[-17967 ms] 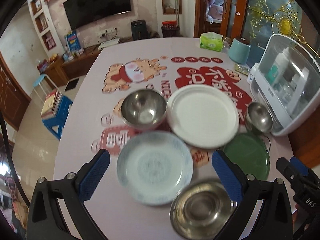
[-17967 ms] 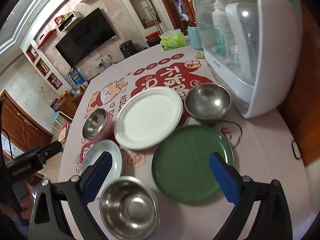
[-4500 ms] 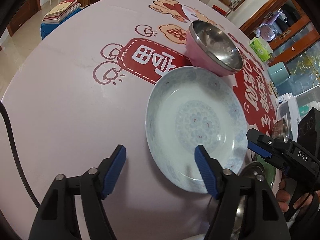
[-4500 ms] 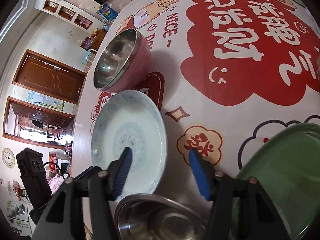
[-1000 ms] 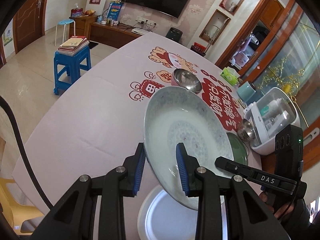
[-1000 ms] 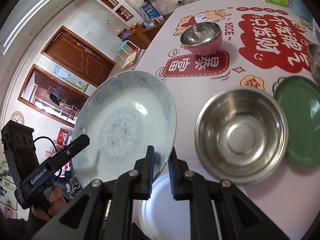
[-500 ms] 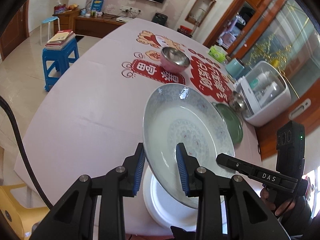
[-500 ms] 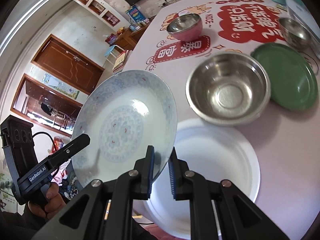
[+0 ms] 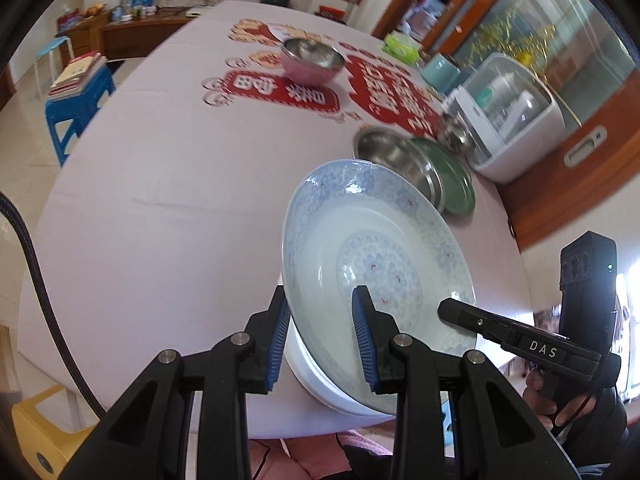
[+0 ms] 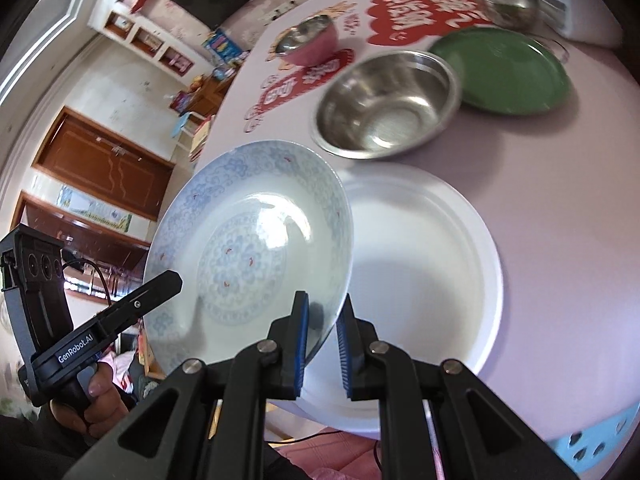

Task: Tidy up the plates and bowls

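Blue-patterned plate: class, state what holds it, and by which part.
Both grippers hold the blue-patterned plate by its rim: the left gripper and the right gripper on its near edge, tilted above the white plate.

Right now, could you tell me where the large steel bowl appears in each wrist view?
Left wrist: large steel bowl sits right of centre, above the blue patterned plate.
Right wrist: it sits upper centre-right, beyond the white plate.
Shared landmark: the green plate beside it.
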Tool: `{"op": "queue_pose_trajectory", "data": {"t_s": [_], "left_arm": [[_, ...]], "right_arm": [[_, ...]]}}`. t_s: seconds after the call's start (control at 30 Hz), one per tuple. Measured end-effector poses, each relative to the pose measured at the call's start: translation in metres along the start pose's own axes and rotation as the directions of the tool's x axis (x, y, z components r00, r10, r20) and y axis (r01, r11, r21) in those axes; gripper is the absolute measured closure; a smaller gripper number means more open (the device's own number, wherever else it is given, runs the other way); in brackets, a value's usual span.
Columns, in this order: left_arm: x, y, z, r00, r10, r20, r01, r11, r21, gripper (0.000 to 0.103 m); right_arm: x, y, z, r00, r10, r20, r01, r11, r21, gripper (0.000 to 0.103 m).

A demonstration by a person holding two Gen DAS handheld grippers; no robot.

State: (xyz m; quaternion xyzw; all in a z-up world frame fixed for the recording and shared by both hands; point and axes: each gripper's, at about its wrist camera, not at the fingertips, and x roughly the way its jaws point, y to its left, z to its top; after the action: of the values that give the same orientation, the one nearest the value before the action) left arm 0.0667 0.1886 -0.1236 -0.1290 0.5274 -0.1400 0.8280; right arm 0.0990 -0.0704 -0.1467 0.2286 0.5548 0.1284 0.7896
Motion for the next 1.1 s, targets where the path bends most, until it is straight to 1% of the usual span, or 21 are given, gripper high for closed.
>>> {"op": "queue_pose_trajectory", "data": {"t_s": [0.17, 0.37, 0.6, 0.87, 1.0, 1.1], "left_arm": [[0.02, -0.01, -0.004, 0.998, -0.018, -0.063, 0.022, 0.998, 0.057, 0.073], [0.047, -0.02, -0.01, 0.99, -0.022, -0.143, 0.038, 0.993, 0.11, 0.073], [0.072, -0.026, -0.014, 0.977, -0.006, -0.214, 0.038, 0.988, 0.147, 0.073], [0.097, -0.025, -0.014, 0.963, 0.029, -0.269, 0.016, 0.987, 0.161, 0.073], [0.1, -0.019, -0.014, 0.961, 0.033, -0.276, 0.009, 0.989, 0.148, 0.073], [0.103, -0.017, -0.013, 0.959, 0.041, -0.281, -0.001, 0.99, 0.141, 0.073]], "right_arm": [[-0.003, -0.018, -0.016, 0.999, -0.039, 0.016, 0.038, 0.997, 0.066, 0.09], [-0.002, -0.034, -0.03, 0.996, -0.085, 0.02, 0.081, 0.989, 0.121, 0.09], [0.004, -0.045, -0.035, 0.992, -0.128, 0.007, 0.126, 0.979, 0.158, 0.09], [0.015, -0.05, -0.031, 0.983, -0.184, -0.03, 0.186, 0.975, 0.125, 0.09], [0.018, -0.046, -0.026, 0.98, -0.195, -0.029, 0.197, 0.975, 0.097, 0.09], [0.023, -0.044, -0.023, 0.977, -0.21, -0.046, 0.213, 0.973, 0.084, 0.09]]}}
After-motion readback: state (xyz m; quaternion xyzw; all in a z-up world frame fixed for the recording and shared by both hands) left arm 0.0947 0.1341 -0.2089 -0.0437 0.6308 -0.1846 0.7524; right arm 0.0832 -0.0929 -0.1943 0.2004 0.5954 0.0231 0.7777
